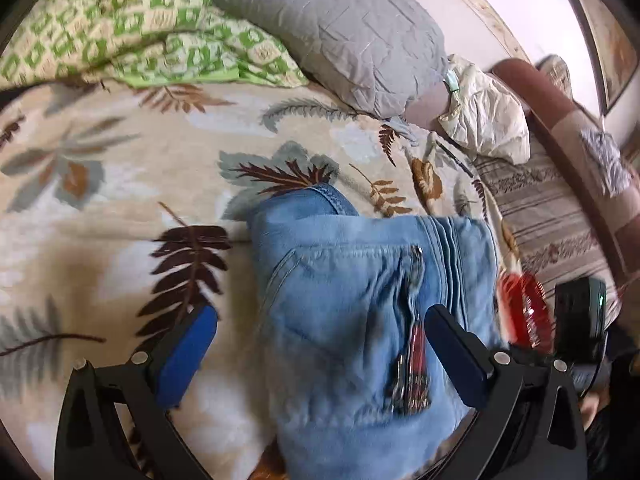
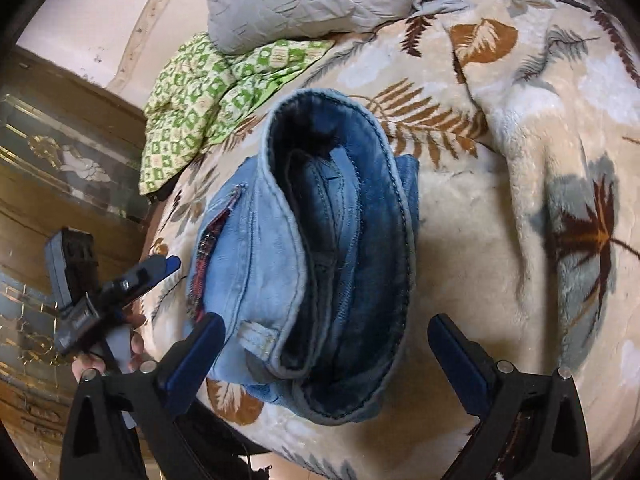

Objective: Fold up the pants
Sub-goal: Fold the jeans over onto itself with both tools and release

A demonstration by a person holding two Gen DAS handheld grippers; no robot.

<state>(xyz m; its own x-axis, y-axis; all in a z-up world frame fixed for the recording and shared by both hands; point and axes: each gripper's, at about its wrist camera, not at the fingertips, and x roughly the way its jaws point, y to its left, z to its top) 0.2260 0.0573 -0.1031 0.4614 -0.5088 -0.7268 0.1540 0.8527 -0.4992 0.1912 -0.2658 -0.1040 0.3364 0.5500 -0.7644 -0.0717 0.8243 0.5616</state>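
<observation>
- On the bed, atop a plush leaf-print blanket (image 1: 120,184), the pants (image 1: 360,300) lie already doubled into a compact bundle of light blue denim, near the mattress edge.
- From the right wrist view the bundle (image 2: 320,260) shows its layered end: several thicknesses of cloth rolled over each other, the darker inside face turned outward in the middle.
- A grey pillow (image 1: 340,36) and a green patterned cloth (image 1: 132,28) sit well apart, further up the bed.
- Denim like this looks fairly heavy and thick but still limp; I'd expect it to sag if lifted by one corner, and the stacked layers to slide apart unless pinched through together.
- The sturdier spots to take hold would seem to be the seamed edges or the belt loop (image 2: 258,334) at the near end, where the cloth is stitched double.
- The left gripper (image 1: 320,344) is spread wide, holding nothing; the bundle lies between and just ahead of its fingers, one finger (image 1: 456,352) over the denim, the other finger (image 1: 188,356) over bare blanket.
- The right gripper (image 2: 324,356) is likewise spread and empty, hovering at the bundle's near end, with the denim between its fingers.
- Whether either claw touches the cloth, I cannot tell.
- A red-and-dark patch (image 1: 414,368) decorates the top face.
</observation>
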